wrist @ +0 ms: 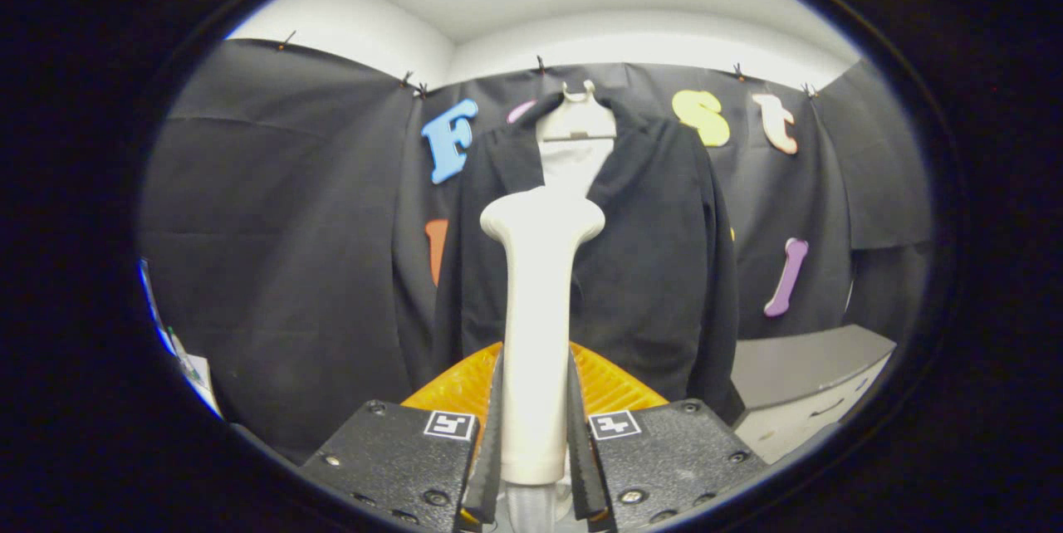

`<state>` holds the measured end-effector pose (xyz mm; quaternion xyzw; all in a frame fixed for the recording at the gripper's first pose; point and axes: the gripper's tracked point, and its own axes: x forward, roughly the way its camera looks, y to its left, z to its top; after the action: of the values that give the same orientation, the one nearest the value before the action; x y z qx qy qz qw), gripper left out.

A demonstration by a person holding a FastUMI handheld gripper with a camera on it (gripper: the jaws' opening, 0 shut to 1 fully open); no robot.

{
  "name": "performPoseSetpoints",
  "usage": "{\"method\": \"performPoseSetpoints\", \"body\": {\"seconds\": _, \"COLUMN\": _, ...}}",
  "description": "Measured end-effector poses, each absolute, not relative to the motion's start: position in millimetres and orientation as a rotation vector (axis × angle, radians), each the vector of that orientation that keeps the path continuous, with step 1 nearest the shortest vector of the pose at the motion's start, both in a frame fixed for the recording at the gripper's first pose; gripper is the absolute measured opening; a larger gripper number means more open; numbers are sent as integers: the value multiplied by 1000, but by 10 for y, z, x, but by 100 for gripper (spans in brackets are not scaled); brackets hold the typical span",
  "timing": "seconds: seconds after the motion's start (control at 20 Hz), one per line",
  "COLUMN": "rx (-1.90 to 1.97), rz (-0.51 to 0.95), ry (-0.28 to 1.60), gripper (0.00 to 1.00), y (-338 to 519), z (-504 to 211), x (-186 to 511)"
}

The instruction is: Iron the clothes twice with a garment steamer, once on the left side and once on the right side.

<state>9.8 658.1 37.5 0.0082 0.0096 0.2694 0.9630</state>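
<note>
White plastic garment steamer (538, 325) stands upright, its handle clamped between my gripper (536, 433) fingers, head aimed at the black jacket (648, 267) hanging at 12 o'clock, so steam can reach the cloth.

My gripper (536, 400) sits at six o'clock, and both of my fingers (492, 425) press on the handle of the garment steamer (538, 309), which stands upright between them. Its head reaches toward twelve o'clock, in front of the jacket (656, 267). The jacket hangs beyond my fingers on a hanger (577, 119) at twelve o'clock, against the booth wall (282, 226) behind it. The shirt (573, 163) lies inside the jacket's opening, just above the steamer head. At four o'clock, beside the jacket's lower edge, stands a cabinet (797, 383) against the wall.
</note>
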Motion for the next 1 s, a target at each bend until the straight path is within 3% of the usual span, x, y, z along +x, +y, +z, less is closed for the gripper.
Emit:
{"method": "performPoseSetpoints", "body": {"seconds": 0.65, "rx": -9, "rz": 528, "ry": -269, "gripper": 36, "y": 7203, "z": 1549, "x": 541}}
{"method": "performPoseSetpoints", "body": {"seconds": 1.0, "rx": -10, "rz": 517, "ry": -281, "gripper": 36, "y": 7546, "z": 1751, "x": 766}}
